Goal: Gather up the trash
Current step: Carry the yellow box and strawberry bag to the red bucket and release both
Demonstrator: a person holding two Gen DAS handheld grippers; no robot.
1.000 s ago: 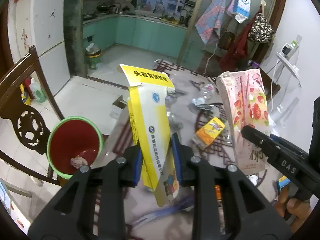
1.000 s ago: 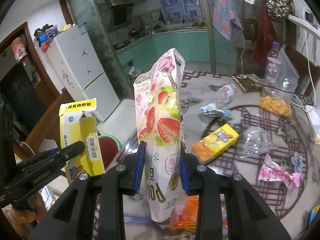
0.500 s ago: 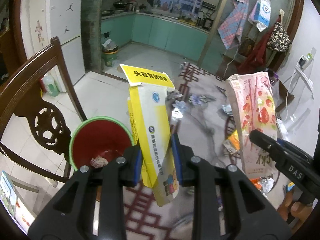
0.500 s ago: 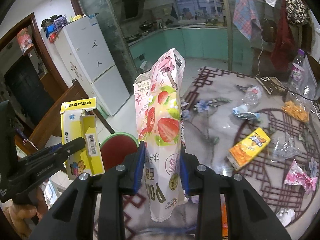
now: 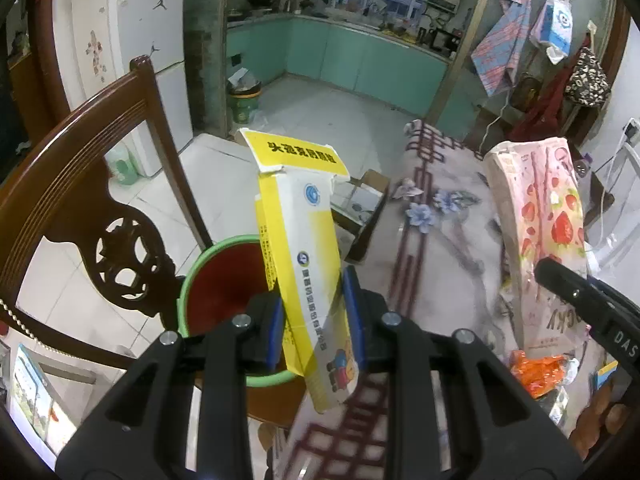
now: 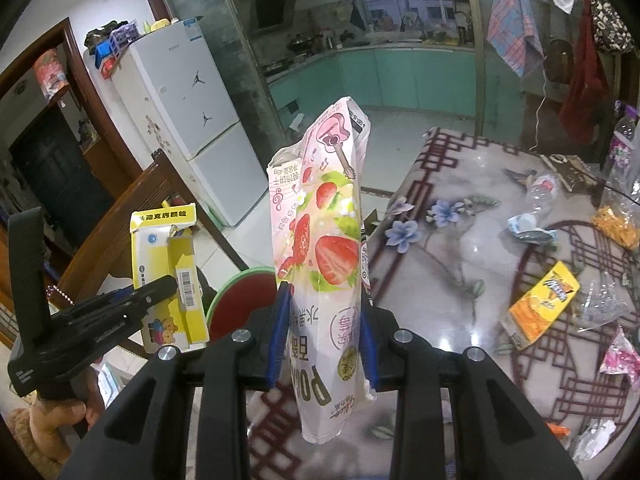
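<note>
My left gripper (image 5: 314,316) is shut on a yellow and white carton (image 5: 304,248) that stands upright with its top flap torn open. Right behind it, beside the table's edge, is a red bin with a green rim (image 5: 224,288). My right gripper (image 6: 323,330) is shut on a pink strawberry snack bag (image 6: 324,240), also upright. In the right wrist view the carton (image 6: 170,272) and left gripper (image 6: 132,300) sit at the left, with the bin (image 6: 240,300) between the two held items. The snack bag (image 5: 540,232) shows at the right of the left wrist view.
A dark wooden chair (image 5: 80,184) stands left of the bin. The patterned table (image 6: 460,240) carries an orange packet (image 6: 544,300), a clear wrapper (image 6: 604,300), a pink wrapper (image 6: 620,356) and a crushed bottle (image 6: 540,192). A cardboard box (image 5: 360,208) lies on the floor.
Both grippers have travelled left across the table toward the bin, each still gripping its item. The bin has come from the far left to just behind the carton.
</note>
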